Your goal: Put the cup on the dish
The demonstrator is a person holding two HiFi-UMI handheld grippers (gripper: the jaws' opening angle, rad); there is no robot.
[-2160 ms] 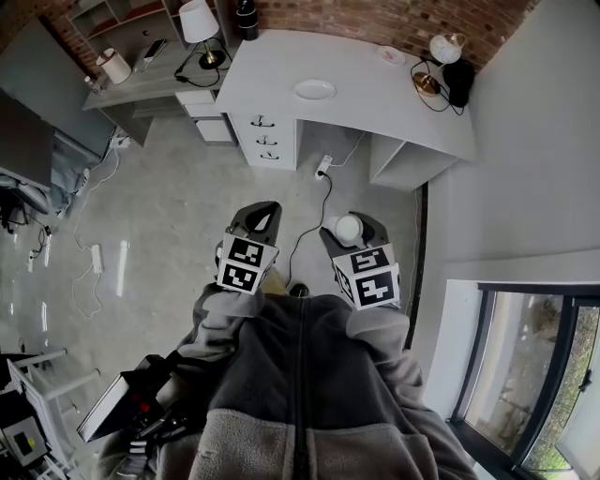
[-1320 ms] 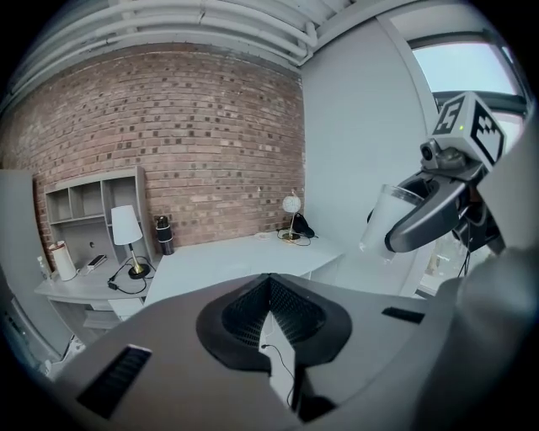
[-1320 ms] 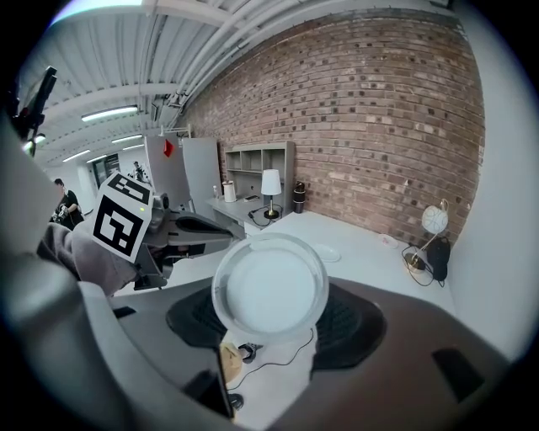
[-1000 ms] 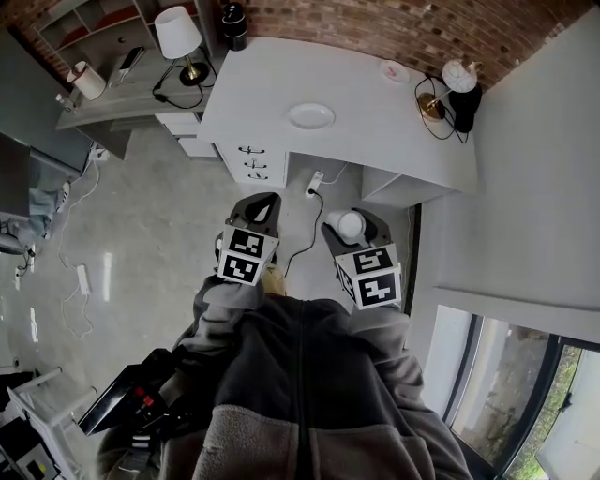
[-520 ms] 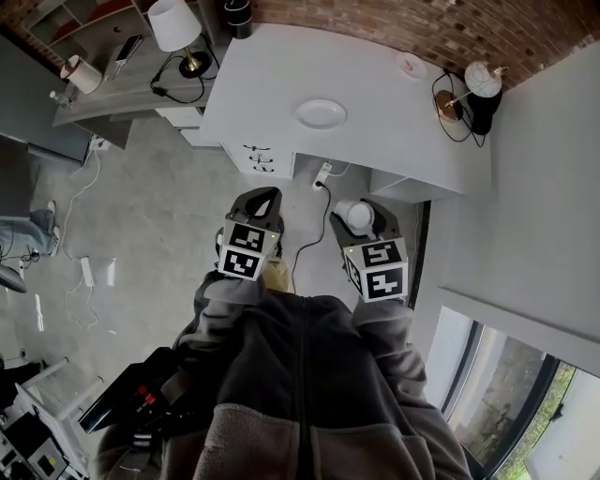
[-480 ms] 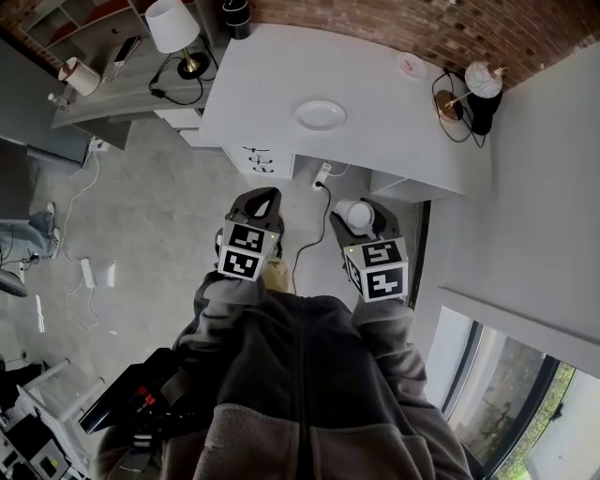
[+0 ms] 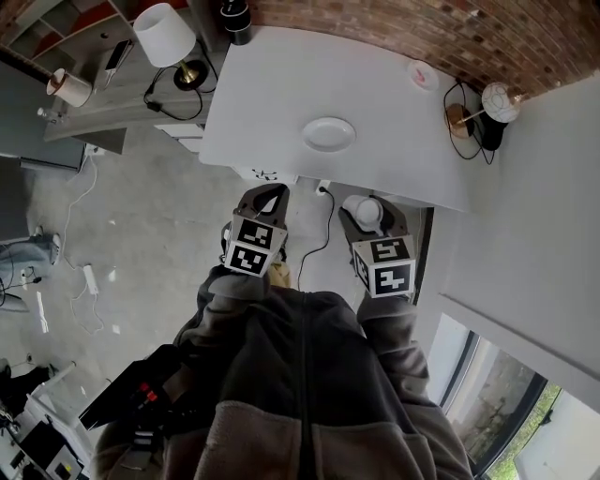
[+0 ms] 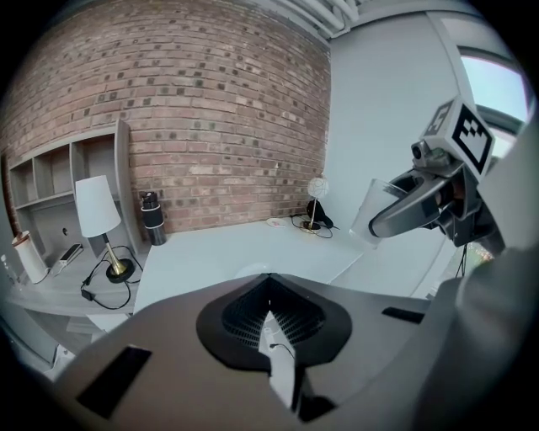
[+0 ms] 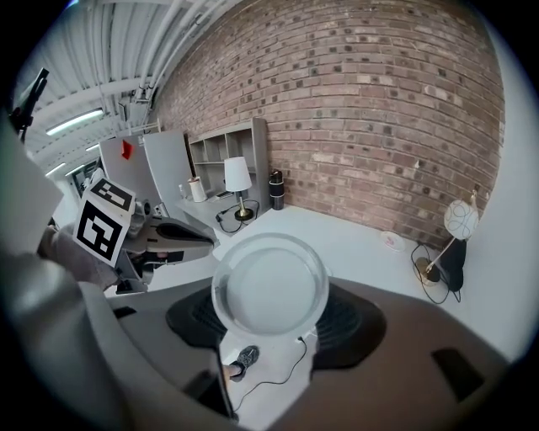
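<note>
In the head view a white dish [image 7: 329, 133] lies near the middle of the white desk [image 7: 272, 94]. My right gripper [image 7: 371, 208] is shut on a clear cup [image 7: 366, 213], held in the air just short of the desk's front edge. In the right gripper view the cup [image 9: 269, 290] fills the space between the jaws, round face towards the camera. My left gripper [image 7: 271, 195] hovers beside it, shut with nothing in it, and its jaws meet at the tip [image 8: 269, 282]. The left gripper view also shows the cup [image 8: 375, 215] in the right gripper.
On the desk stand a black bottle [image 7: 234, 17], a small pink saucer [image 7: 422, 75] and a globe lamp [image 7: 497, 98] with cables. A white-shade lamp [image 7: 155, 36] stands on the grey side desk at the left. A cable [image 7: 323, 248] runs over the floor below.
The desk has come nearer and both grippers now hang at its front edge. The cup stays in the right gripper, and the left gripper stays shut.
</note>
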